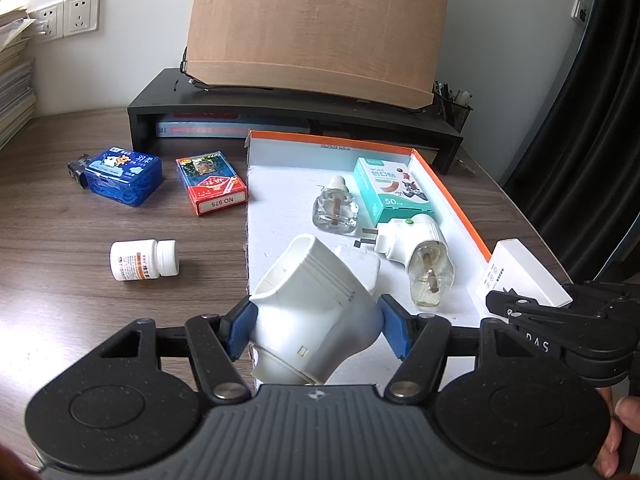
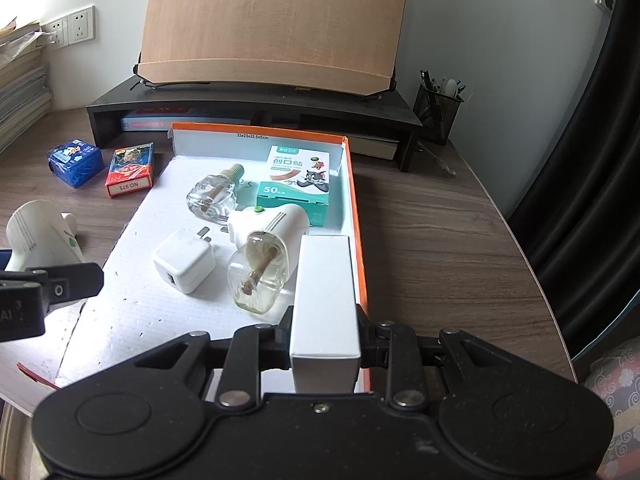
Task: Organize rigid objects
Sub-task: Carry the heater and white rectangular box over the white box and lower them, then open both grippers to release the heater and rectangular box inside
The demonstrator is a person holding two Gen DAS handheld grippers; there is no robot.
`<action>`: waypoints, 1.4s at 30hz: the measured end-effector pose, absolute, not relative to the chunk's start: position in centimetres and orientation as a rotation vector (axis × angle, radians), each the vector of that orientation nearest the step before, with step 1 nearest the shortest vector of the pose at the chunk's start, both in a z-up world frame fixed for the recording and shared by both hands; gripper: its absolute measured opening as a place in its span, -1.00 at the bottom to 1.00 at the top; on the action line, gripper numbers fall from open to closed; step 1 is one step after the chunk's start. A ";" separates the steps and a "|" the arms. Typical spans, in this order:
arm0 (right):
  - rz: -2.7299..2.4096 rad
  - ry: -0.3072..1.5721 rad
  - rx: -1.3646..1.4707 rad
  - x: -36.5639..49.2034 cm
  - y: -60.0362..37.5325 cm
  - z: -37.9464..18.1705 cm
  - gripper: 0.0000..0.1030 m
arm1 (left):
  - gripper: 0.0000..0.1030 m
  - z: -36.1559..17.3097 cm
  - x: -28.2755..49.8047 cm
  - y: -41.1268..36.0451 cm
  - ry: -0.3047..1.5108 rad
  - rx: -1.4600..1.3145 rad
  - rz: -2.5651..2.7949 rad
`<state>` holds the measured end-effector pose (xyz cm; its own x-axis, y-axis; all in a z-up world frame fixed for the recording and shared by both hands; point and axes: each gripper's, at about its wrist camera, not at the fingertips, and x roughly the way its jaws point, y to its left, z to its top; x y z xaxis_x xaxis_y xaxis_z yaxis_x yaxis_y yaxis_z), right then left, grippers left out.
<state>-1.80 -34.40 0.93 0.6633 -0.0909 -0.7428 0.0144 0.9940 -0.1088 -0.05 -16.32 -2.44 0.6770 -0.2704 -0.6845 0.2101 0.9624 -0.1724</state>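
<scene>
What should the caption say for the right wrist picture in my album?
Right gripper holds a white box over the orange-edged tray.

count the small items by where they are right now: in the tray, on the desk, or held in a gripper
In the orange-edged tray: 4 (clear refill bottle, plug-in vaporizer, bandage box, white charger)
On the desk: 3 (blue box, red card pack, pill bottle)
Held: 2 (white plug-in housing in left gripper, white carton in right gripper)
Total: 9
</scene>
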 end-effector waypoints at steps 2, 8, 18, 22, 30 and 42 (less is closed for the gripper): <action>-0.059 0.845 -0.099 -1.7 -34.4 0.9 -0.37 | 0.28 -2.4 0.0 -16.3 0.781 -0.082 -0.269; -0.060 0.847 -0.102 -1.6 -34.3 0.8 -0.37 | 0.28 -2.4 -0.1 -16.1 0.780 -0.083 -0.268; -0.061 0.847 -0.099 -1.4 -34.4 0.7 -0.37 | 0.28 -2.4 0.0 -15.9 0.783 -0.087 -0.267; -0.045 0.846 -0.078 -1.5 -34.5 0.8 -0.37 | 0.28 -2.5 0.0 -15.9 0.785 -0.086 -0.269; 0.009 0.764 0.075 -2.0 -36.2 2.8 -0.04 | 0.27 -2.7 0.3 -16.4 0.793 -0.086 -0.282; -0.083 0.686 0.121 -3.5 -38.8 4.6 0.07 | 0.28 -3.9 1.2 -19.0 0.836 -0.058 -0.387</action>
<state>-3.48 -38.76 4.65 0.7711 -0.0367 -0.6357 0.1163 0.9897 0.0838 1.16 -18.99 -3.94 0.6052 -0.3569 -0.7116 0.3117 0.9287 -0.2008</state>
